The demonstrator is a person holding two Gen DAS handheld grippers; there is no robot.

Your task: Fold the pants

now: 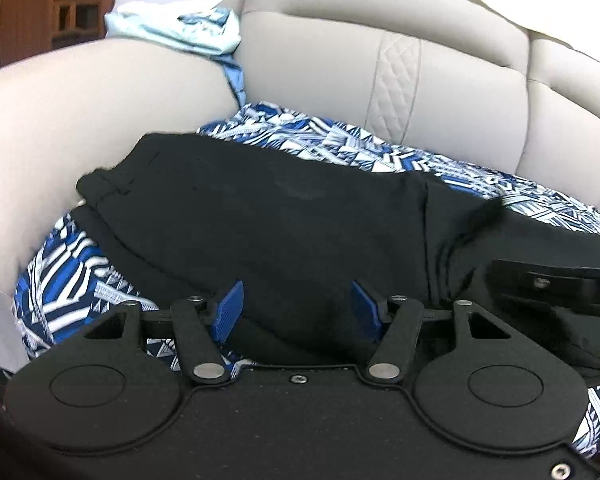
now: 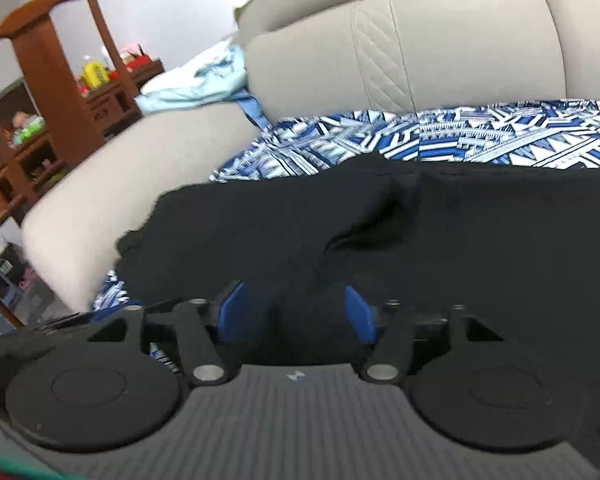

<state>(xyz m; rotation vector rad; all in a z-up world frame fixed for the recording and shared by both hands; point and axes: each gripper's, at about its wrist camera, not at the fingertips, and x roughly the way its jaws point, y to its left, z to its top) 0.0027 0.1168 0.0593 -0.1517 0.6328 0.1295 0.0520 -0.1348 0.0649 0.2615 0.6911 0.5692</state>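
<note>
**A:** How does the left gripper point(image 1: 298, 306) stand, and the right gripper point(image 2: 296, 312)?

**B:** Both have their jaws apart. The left one's blue pads point(image 1: 230, 310) sit on either side of a stretch of black cloth, and the pads do not press on it. The right one's pads point(image 2: 232, 312) are spread the same way over the near edge of the same cloth, with nothing pinched between them. A black part of the right gripper also shows at the right edge of the left wrist view.

**A:** Start with the biggest thing, then.

**B:** That is the sofa point(image 1: 320, 60), beige, with a padded backrest, a quilted strip down the back and a broad armrest on the left. Over its seat lies a sheet point(image 2: 440, 136) printed in blue, white and dark geometric shapes.

**A:** And the pants?

**B:** The pants point(image 1: 268, 208) are black and lie on top of that sheet, spread across the seat from the armrest side toward the right. The cloth is bunched, with a raised crease near the middle point(image 2: 376, 220), and its near edge reaches under both grippers.

**A:** Anything smaller?

**B:** A light blue garment point(image 1: 176, 28) is heaped on top of the armrest against the backrest. Beyond it stands a brown wooden shelf point(image 2: 48, 92) with small items on it, too blurred to name.
</note>
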